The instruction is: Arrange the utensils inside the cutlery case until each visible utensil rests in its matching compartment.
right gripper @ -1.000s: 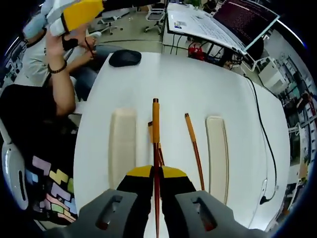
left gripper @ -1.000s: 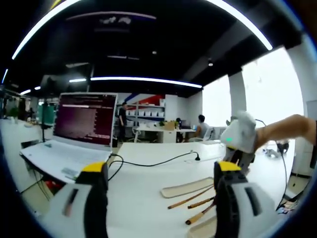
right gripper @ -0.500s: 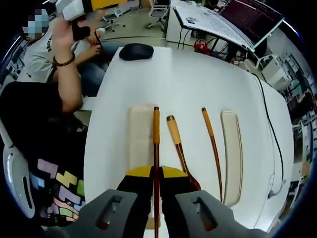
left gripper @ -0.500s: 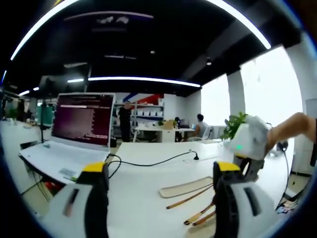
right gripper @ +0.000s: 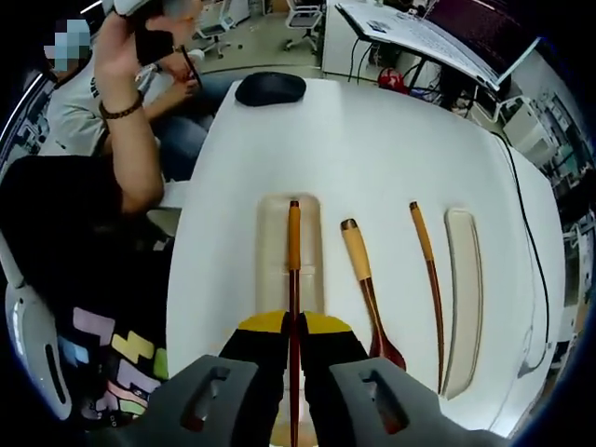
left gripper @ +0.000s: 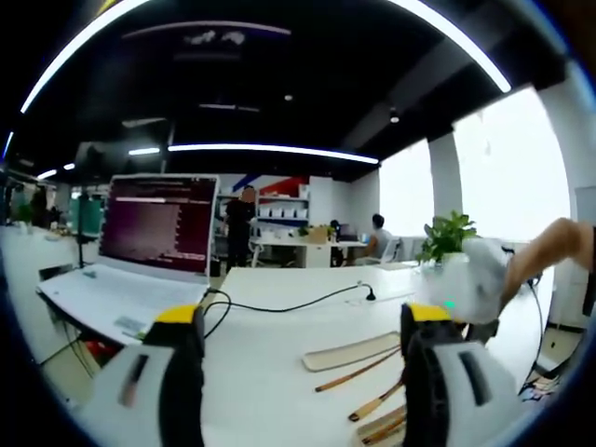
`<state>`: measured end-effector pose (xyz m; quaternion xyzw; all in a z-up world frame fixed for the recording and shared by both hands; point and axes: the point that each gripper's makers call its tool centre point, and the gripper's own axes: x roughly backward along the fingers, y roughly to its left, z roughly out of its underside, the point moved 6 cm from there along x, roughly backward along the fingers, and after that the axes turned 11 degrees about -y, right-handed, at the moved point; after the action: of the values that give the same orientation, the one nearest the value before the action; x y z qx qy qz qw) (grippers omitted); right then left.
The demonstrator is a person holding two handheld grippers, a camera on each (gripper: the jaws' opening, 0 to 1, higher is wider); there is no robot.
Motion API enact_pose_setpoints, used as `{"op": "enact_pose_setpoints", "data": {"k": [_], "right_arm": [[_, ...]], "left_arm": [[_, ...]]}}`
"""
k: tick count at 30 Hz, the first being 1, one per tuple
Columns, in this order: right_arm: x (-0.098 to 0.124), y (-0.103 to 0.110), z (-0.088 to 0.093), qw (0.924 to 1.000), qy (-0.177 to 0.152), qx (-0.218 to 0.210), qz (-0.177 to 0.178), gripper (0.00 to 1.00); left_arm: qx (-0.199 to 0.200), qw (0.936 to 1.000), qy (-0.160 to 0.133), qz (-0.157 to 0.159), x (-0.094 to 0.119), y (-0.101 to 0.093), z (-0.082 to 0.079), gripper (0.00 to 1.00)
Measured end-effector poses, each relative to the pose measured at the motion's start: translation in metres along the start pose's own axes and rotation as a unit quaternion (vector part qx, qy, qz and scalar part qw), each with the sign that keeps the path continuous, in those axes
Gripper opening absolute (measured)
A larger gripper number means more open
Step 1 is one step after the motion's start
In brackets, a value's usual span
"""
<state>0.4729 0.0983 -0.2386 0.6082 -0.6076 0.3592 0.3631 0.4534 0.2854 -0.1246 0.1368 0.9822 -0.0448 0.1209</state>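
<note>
In the right gripper view, we saw the right hand-held gripper [right gripper: 293, 326] clamped on a wooden utensil [right gripper: 293, 279], its jaws pressed together on the dark shaft while the orange-brown handle end extended forward over the near half of the cutlery case [right gripper: 270, 247], a pale, shallow tray lying on the white table [right gripper: 372, 140]. We could not tell whether the utensil touched the tray. Just beside that tray, a wooden spoon [right gripper: 365, 289] lay on the table, and next to it a slim wooden stick [right gripper: 430, 279] rested close against the second pale tray [right gripper: 466, 298]. A dark mouse [right gripper: 270, 88] sat at the far table edge, near a seated person's raised hand [right gripper: 116, 56]. In the left gripper view, we saw the left hand-held gripper [left gripper: 293, 372] held above the table [left gripper: 270, 363] with its jaws wide apart and nothing between them. Beyond it stood an open laptop [left gripper: 154, 228] with a black cable [left gripper: 289, 305], and one pale tray [left gripper: 349, 352] with wooden utensils [left gripper: 358, 371] lay to the right.
</note>
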Motion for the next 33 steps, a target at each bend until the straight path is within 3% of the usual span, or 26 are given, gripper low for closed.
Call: {"op": "enact_pose_setpoints", "data": {"k": [24,33], "right_arm": [[-0.015,0.000,0.006,0.9999,0.013,0.008,-0.004,0.06],[-0.003,-0.004,0.001,1.0000,-0.005,0.009,-0.001,0.10]], "left_arm": [[0.004,1.0000,-0.002,0.005,-0.003,-0.003,0.001,0.92],[0.001,1.0000,0.008,0.001,-0.004,-0.001,0.005,0.92]]}}
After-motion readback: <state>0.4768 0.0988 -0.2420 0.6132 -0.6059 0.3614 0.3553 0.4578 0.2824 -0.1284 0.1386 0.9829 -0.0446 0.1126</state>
